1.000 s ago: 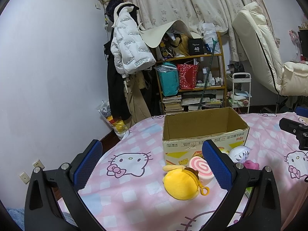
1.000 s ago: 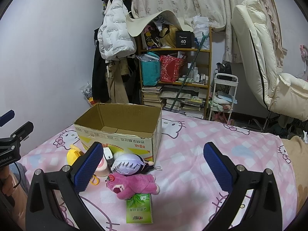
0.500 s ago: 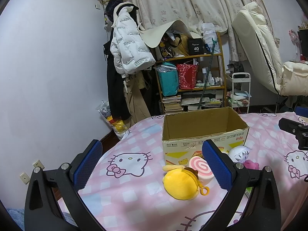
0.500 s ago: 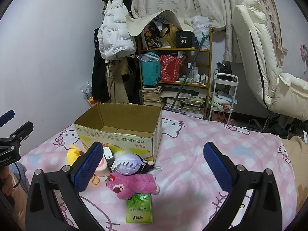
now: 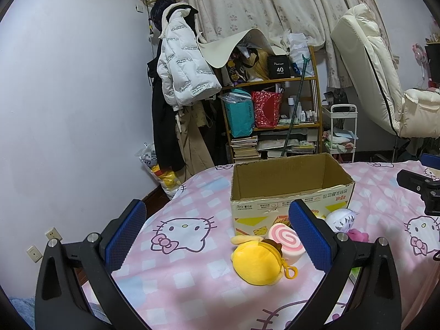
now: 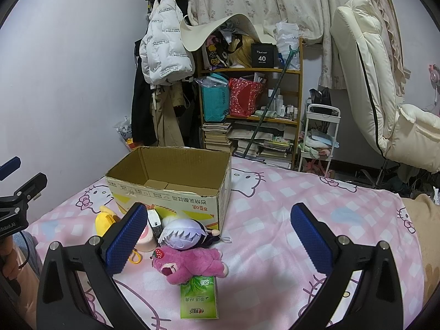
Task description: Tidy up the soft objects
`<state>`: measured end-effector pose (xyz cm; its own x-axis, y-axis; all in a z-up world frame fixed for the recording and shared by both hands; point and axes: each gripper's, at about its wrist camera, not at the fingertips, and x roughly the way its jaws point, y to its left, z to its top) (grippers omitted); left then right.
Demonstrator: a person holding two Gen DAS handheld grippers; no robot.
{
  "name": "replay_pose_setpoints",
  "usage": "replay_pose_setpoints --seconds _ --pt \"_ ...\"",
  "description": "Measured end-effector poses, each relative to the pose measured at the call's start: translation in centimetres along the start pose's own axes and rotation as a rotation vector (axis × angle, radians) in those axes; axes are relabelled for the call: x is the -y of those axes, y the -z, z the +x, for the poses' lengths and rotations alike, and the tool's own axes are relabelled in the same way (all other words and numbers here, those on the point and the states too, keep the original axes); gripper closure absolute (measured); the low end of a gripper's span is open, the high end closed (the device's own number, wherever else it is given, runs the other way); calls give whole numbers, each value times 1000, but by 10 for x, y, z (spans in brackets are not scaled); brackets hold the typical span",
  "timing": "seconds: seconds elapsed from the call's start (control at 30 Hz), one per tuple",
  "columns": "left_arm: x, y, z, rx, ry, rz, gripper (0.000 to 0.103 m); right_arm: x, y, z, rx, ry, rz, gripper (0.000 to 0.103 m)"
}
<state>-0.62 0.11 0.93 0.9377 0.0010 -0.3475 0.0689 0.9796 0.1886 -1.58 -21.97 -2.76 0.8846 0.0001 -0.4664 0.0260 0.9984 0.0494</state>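
Observation:
An open cardboard box (image 5: pixel 291 189) (image 6: pixel 170 189) stands on the pink Hello Kitty bedspread (image 5: pixel 181 247). In front of it lie soft toys: a yellow plush (image 5: pixel 257 264) (image 6: pixel 106 220), a pink swirl roll (image 5: pixel 284 243), a white-haired doll head (image 5: pixel 341 218) (image 6: pixel 183 232), a pink bear (image 6: pixel 189 260) and a green tissue pack (image 6: pixel 199 298). My left gripper (image 5: pixel 217 236) is open and empty, above the bed left of the yellow plush. My right gripper (image 6: pixel 218 239) is open and empty, above the pink bear and doll.
A cluttered wooden shelf (image 5: pixel 275 121) and hanging coats (image 5: pixel 181 82) stand behind the bed. A cream folded mattress (image 6: pixel 368 82) leans at the right. A white trolley (image 6: pixel 319 137) stands beside the shelf. The bed's left edge drops to the floor by the wall (image 5: pixel 68 137).

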Motion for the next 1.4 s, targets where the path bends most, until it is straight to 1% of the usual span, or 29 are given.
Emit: replay_pose_setpoints --seconds 0.83,1.17,1.4 --pt "4 6 3 -8 4 11 1 1 -1 0 -1 -9 -1 0" --pt "5 5 16 -50 14 13 1 -2 -2 5 -7 -22 13 0" --pt "4 1 41 -117 50 -8 1 4 -7 27 -19 -46 56 0"
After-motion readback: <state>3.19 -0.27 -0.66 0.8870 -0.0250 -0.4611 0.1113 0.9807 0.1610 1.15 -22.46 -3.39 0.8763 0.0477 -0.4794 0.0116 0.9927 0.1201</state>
